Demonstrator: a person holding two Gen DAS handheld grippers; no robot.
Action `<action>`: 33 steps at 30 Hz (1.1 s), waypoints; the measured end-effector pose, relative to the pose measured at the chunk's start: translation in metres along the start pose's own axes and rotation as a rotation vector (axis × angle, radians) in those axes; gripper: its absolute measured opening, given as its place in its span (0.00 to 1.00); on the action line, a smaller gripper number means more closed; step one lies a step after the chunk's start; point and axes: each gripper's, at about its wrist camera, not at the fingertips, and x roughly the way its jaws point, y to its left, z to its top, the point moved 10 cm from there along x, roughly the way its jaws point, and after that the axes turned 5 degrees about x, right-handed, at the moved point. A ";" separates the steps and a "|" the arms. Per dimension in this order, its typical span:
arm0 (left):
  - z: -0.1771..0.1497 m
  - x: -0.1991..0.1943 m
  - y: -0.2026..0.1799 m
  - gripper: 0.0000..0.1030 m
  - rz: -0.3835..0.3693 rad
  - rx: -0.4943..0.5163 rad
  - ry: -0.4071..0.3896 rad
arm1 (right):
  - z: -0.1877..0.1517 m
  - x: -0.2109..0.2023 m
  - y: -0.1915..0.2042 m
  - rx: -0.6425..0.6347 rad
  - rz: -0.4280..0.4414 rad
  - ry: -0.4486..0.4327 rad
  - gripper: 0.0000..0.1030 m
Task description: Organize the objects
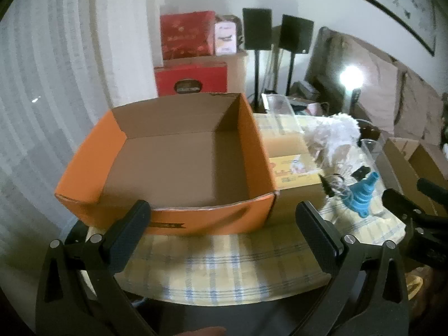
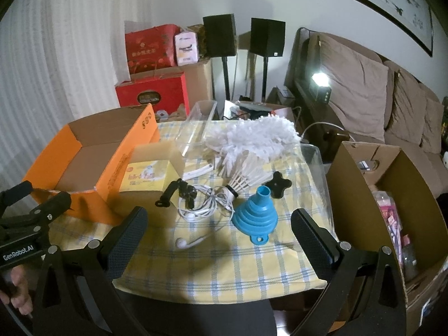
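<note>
Left wrist view: the left gripper [image 1: 224,224] is filling the bottom of the frame, its two black fingers [image 1: 127,233] spread wide and gripping nothing. It is hovering over the near edge of a table covered by a yellow-and-blue checked cloth [image 1: 224,260]. Between and beyond the fingers, at centre frame, an orange cardboard box [image 1: 173,162] is sitting open with nothing lying inside it. Just right of it a small yellow carton [image 1: 294,172] is standing against the orange wall. Further right, a blue collapsible funnel [image 1: 361,193] is lying beside a tangle of white earphone cable [image 1: 340,187], with a fluffy white duster [image 1: 333,131] behind them. Part of the right gripper is showing at the right edge.

Right wrist view: the right gripper [image 2: 219,235] is occupying the bottom of the frame, fingers [image 2: 312,240] likewise fully apart and empty, pointing down toward the table. The funnel [image 2: 256,212] is sitting just above centre, narrow end up. Left of it the earphones [image 2: 201,204] are sprawling, one bud [image 2: 183,243] lying nearest the camera, and a black clip-like piece [image 2: 170,191] is resting against the cable. A white shuttlecock [image 2: 242,180] is lying just above the funnel, a black cross-shaped knob [image 2: 277,186] to its right. The duster [image 2: 252,137] is lying behind, beside a clear plastic tray [image 2: 196,123]. The orange box [image 2: 92,162] is standing at left, the yellow carton [image 2: 148,177] touching it. A large brown carton [image 2: 392,210] is standing off the table at right. The left gripper [image 2: 42,212] is entering at the left edge.
</note>
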 end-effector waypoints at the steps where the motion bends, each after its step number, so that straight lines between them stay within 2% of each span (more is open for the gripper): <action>1: 0.001 0.000 -0.003 1.00 -0.022 0.000 -0.001 | 0.000 0.000 -0.001 0.002 -0.001 0.000 1.00; 4: 0.002 0.001 -0.011 1.00 -0.079 0.005 0.008 | 0.001 -0.001 -0.007 0.005 -0.010 -0.002 1.00; 11: 0.006 0.002 -0.019 1.00 -0.138 -0.004 -0.002 | 0.003 -0.002 -0.021 0.023 0.012 -0.006 0.99; 19: 0.006 0.005 -0.020 1.00 -0.153 0.003 -0.009 | 0.010 0.005 -0.026 0.097 0.162 0.027 0.87; 23: 0.006 0.005 -0.019 1.00 -0.156 0.008 -0.016 | 0.016 0.015 -0.017 0.104 0.240 0.061 0.72; 25: 0.007 0.006 -0.018 1.00 -0.152 0.006 -0.017 | 0.019 0.021 -0.013 0.107 0.267 0.080 0.69; 28: 0.006 0.007 -0.016 1.00 -0.158 -0.004 -0.014 | 0.018 0.036 -0.001 0.148 0.353 0.134 0.66; 33: 0.005 0.011 -0.014 1.00 -0.159 -0.007 -0.007 | 0.011 0.058 0.018 0.205 0.457 0.225 0.56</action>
